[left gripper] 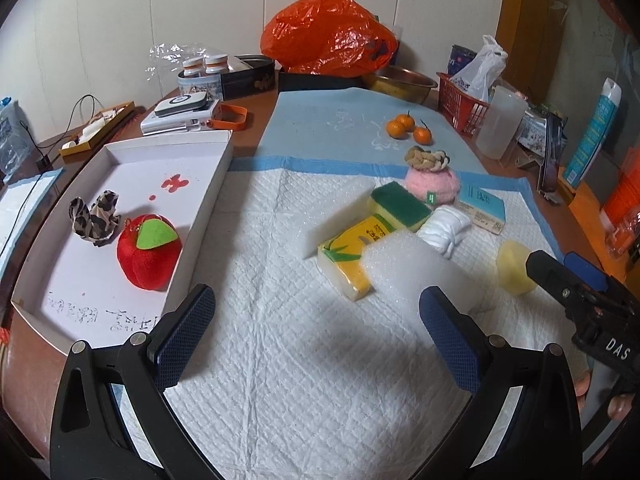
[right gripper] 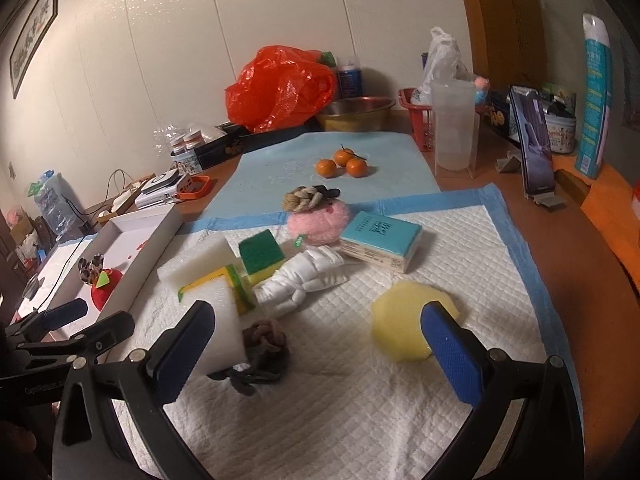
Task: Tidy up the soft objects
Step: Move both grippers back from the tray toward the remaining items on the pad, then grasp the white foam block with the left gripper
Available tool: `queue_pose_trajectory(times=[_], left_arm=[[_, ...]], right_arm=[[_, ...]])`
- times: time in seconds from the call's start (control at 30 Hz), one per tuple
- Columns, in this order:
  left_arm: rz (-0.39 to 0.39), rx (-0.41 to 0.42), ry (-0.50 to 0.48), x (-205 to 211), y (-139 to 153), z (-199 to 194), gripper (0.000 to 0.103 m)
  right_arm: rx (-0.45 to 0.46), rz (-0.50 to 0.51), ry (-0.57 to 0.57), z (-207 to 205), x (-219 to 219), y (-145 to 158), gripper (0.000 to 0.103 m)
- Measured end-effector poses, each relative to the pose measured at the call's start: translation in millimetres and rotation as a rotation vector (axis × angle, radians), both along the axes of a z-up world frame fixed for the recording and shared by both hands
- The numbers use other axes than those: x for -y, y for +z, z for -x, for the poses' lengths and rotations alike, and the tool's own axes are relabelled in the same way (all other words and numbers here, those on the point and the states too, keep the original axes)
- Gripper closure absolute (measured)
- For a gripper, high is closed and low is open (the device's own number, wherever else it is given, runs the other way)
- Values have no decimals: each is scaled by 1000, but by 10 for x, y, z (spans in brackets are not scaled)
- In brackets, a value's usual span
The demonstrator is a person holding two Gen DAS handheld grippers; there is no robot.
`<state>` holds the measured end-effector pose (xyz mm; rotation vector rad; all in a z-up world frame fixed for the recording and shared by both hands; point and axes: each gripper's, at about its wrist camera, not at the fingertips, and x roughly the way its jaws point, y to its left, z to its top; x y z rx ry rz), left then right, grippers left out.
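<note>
Left wrist view: both grippers, left [left gripper: 314, 330] and right [right gripper: 320, 338], are held wide open, gripping nothing. A foam block [left gripper: 412, 276] is seen lying on the quilted pad [left gripper: 280, 360].

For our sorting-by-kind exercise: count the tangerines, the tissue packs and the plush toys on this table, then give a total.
Tangerines: 3
Tissue packs: 2 (teal pack, yellow pack)
Plush toys: 2 (red apple, pink plush)
Total: 7
</note>
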<state>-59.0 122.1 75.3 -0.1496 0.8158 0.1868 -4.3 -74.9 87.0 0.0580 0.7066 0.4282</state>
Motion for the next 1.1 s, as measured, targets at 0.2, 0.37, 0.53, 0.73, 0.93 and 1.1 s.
queue_pose_trajectory(times=[0.2,0.37,0.53,0.73,0.93,1.1], left_arm=[[37,-34,-22,47,-58,-82,0],[128,-67,-19,97,-36,-313,0],[95,-102,-3,366,-62,-582,0],[79,-166,-63,544,-336,-702,29],[124,-132,-7,198,-336,-511,32],[128,-121,34,36,-340,-354,32]], right_arm=[[-6,31,-37,-47,65,-41,0],[-37,53,-93,-131,145,-116,0],[-58,56,-155,-186,241,-157,0],[-65,61,-165,-213,303,-171,0],[-73,77,-168,-304,342,-242,0],[-86,109,-139,-443,222,-354,0]])
